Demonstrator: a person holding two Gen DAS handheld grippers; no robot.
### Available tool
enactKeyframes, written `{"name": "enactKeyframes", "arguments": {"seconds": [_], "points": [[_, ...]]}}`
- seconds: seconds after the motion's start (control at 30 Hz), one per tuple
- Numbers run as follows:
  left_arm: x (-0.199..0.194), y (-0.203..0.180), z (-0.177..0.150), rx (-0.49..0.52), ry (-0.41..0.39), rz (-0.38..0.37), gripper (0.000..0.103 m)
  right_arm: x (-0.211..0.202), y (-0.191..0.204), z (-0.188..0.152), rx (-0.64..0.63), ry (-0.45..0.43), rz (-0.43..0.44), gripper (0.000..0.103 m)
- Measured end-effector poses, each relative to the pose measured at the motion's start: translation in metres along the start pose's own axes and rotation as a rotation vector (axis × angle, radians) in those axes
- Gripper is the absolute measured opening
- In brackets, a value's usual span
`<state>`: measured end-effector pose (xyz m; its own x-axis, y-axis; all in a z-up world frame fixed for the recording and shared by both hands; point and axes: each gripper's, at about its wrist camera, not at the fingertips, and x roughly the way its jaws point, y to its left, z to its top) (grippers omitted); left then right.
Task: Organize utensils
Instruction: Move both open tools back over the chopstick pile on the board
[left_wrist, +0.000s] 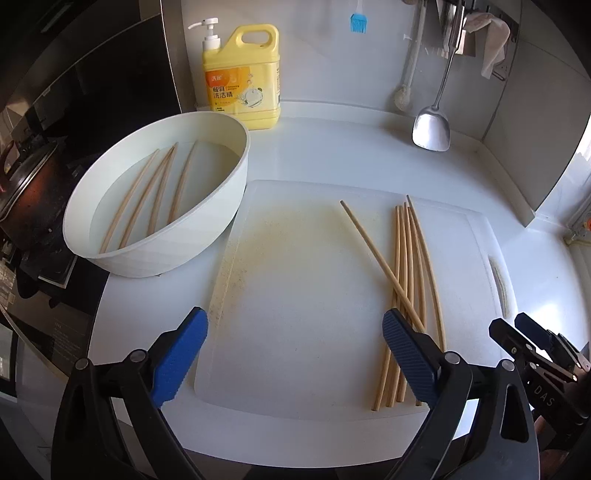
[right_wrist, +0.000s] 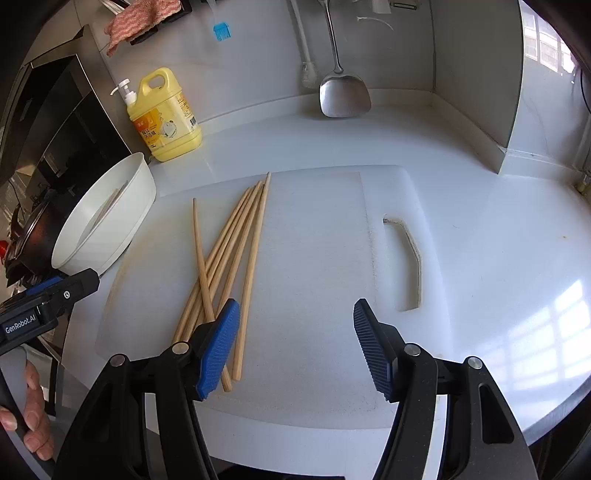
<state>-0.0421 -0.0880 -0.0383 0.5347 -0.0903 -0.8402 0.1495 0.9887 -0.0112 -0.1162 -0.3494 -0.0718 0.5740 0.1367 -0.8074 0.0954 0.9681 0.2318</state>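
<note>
Only the left view shows chopsticks (left_wrist: 147, 195), perhaps four, clearly inside the basin (left_wrist: 236, 173).

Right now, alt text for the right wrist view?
Open right gripper hovers, holding nothing, over a white cutting board beside a loose bundle of wooden chopsticks. White basin and yellow detergent bottle sit further left.

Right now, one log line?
left gripper open | right gripper open | chopsticks on cutting board | more chopsticks in basin
</note>
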Motion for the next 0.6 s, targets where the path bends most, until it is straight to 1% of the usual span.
{"name": "enactKeyframes", "arguments": {"seconds": [0.13, 0.2, 0.27, 0.5, 0.6], "points": [[0.010, -0.002, -0.009, 0.019, -0.035, 0.001, 0.094, 0.015, 0.000, -0.001, 0.004, -0.012, 0.009, 0.061], [0.019, -0.005, -0.011, 0.029, -0.033, 0.010, 0.094, 0.022, 0.002, 0.001, 0.001, -0.012, -0.001, 0.061], [0.025, -0.005, -0.012, 0.025, -0.032, -0.006, 0.094, 0.027, 0.003, 0.002, 0.003, -0.027, 0.008, 0.061], [0.042, -0.012, -0.021, 0.020, -0.067, -0.032, 0.094, 0.043, 0.014, 0.004, -0.041, -0.050, 0.015, 0.061], [0.045, -0.014, -0.023, 0.026, -0.080, -0.026, 0.094, 0.048, 0.020, 0.002, -0.074, -0.048, 0.005, 0.061]]}}
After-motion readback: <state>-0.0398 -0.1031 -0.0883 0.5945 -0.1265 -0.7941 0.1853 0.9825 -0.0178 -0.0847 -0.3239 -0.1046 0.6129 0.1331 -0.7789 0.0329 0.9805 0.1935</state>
